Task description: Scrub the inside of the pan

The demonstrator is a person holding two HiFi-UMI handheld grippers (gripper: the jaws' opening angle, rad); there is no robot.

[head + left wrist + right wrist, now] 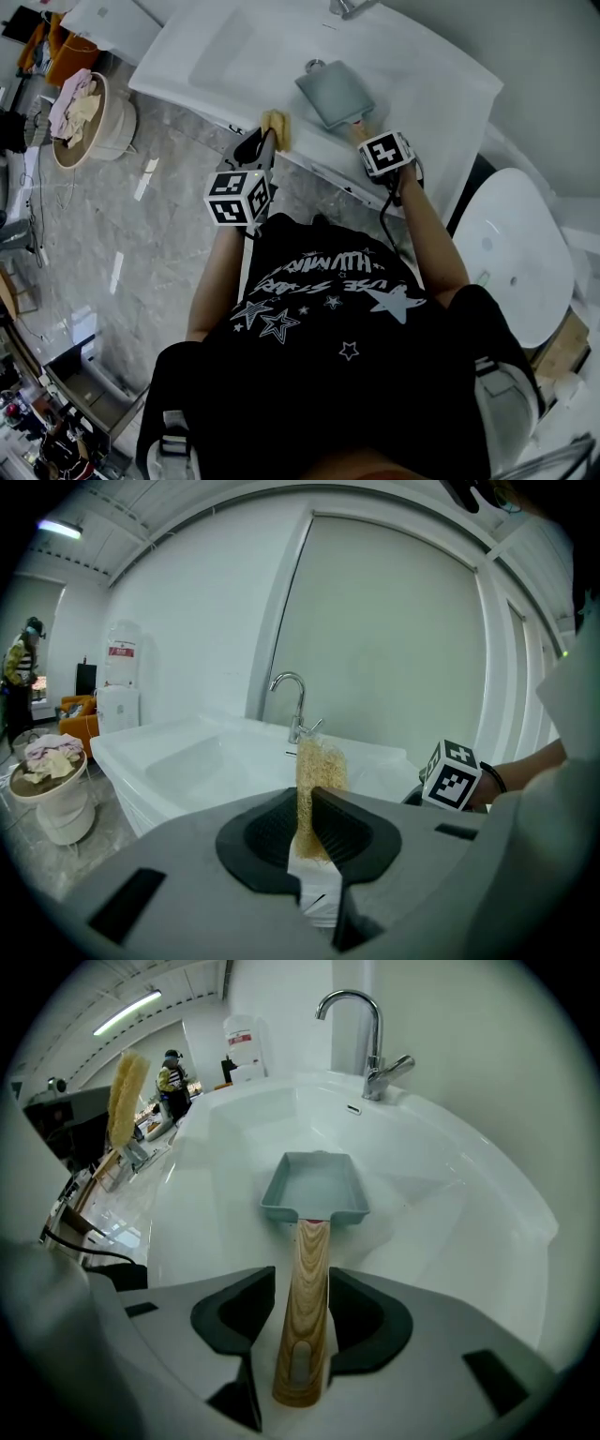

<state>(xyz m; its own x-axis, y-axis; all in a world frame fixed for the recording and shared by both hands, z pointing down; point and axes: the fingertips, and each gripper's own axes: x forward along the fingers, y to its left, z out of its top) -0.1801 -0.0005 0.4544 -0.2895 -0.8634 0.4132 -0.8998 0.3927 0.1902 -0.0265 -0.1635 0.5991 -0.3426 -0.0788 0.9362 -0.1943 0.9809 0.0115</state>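
A grey-blue rectangular pan (335,94) (317,1188) lies flat on the white sink counter (422,84), and its wooden handle (307,1307) points toward me. My right gripper (366,139) (301,1274) points steeply down over that handle. The handle runs between the jaws with thin gaps on both sides, so this gripper is open. My left gripper (271,142) (307,817) is shut on a yellow fibrous scrub pad (277,127) (321,766). It holds the pad upright at the counter's front edge, left of the pan.
A chrome faucet (361,1016) (292,691) stands behind the pan, with the sink basin (225,47) to its left. A white toilet (511,253) is at the right. A round basket of cloths (84,117) sits on the floor at the left.
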